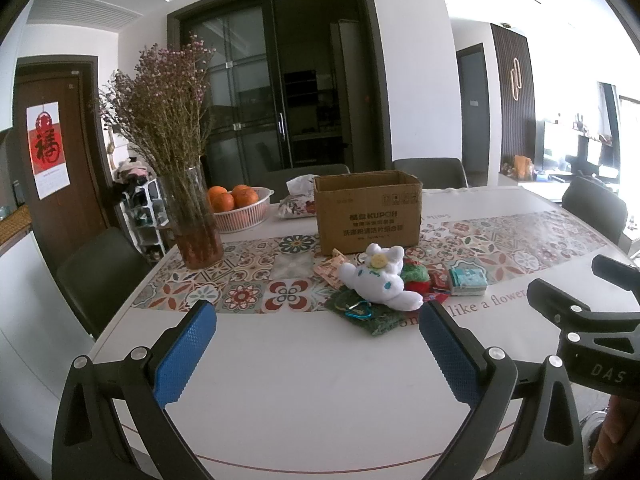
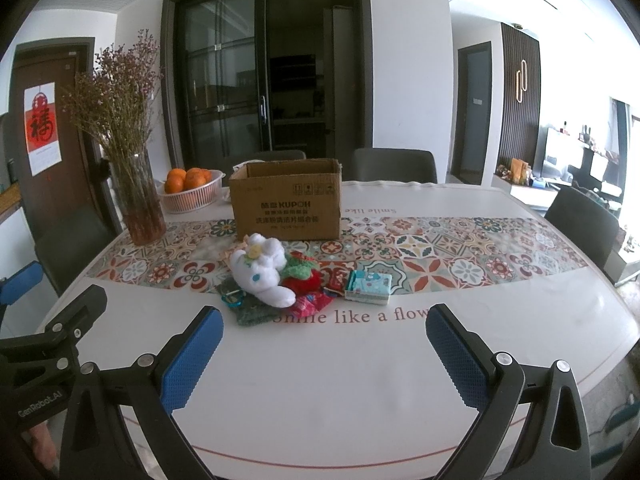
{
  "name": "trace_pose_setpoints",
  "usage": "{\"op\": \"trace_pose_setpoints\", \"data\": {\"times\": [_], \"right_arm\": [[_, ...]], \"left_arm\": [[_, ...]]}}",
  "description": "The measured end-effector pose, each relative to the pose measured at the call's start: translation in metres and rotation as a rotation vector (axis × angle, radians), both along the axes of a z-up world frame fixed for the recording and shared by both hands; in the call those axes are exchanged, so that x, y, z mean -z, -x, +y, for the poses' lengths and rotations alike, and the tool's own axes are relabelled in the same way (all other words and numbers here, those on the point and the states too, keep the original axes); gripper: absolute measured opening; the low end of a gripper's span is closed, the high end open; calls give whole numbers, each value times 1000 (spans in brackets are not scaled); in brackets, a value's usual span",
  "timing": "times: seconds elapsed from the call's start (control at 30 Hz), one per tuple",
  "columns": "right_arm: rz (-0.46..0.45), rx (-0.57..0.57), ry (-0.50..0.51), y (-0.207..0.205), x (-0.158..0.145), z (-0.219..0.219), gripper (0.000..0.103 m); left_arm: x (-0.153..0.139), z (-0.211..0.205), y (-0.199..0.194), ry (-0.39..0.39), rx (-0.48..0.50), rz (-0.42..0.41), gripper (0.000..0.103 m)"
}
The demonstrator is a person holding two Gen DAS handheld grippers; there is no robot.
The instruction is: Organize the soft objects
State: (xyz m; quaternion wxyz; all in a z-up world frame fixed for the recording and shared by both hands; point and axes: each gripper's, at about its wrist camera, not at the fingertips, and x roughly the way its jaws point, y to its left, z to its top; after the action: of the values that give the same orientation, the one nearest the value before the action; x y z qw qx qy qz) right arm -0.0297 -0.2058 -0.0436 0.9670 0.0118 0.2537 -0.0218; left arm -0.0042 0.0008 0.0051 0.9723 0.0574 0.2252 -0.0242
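Observation:
A white plush toy (image 1: 380,280) (image 2: 262,272) lies on a pile of soft things in the middle of the table: a dark green knitted piece (image 1: 372,318) (image 2: 250,312) with a blue carabiner (image 1: 358,312), a red and green plush (image 1: 416,276) (image 2: 302,274), and a teal tissue pack (image 1: 467,282) (image 2: 369,286). An open cardboard box (image 1: 368,210) (image 2: 286,200) stands just behind the pile. My left gripper (image 1: 320,348) is open and empty, short of the pile. My right gripper (image 2: 324,354) is open and empty, in front of the pile.
A glass vase of dried flowers (image 1: 192,216) (image 2: 136,196) stands at the left. A basket of oranges (image 1: 240,206) (image 2: 192,190) and a floral pouch (image 1: 298,204) sit behind. Dark chairs (image 1: 100,276) (image 2: 394,166) ring the white table (image 1: 320,380).

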Motion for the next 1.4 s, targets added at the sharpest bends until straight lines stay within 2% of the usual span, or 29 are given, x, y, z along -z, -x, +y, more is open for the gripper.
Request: {"op": "trace_pose_setpoints", "data": {"times": [0.6, 1.2, 1.4], "right_arm": [[37, 20, -25, -19, 15, -6, 103], [98, 107, -96, -89, 46, -35, 103], [112, 130, -97, -117, 58, -39, 103]], "left_arm": [[11, -9, -16, -11, 37, 28, 103], [30, -34, -88, -39, 122, 31, 103], [41, -41, -120, -45, 170, 74, 99]]}}
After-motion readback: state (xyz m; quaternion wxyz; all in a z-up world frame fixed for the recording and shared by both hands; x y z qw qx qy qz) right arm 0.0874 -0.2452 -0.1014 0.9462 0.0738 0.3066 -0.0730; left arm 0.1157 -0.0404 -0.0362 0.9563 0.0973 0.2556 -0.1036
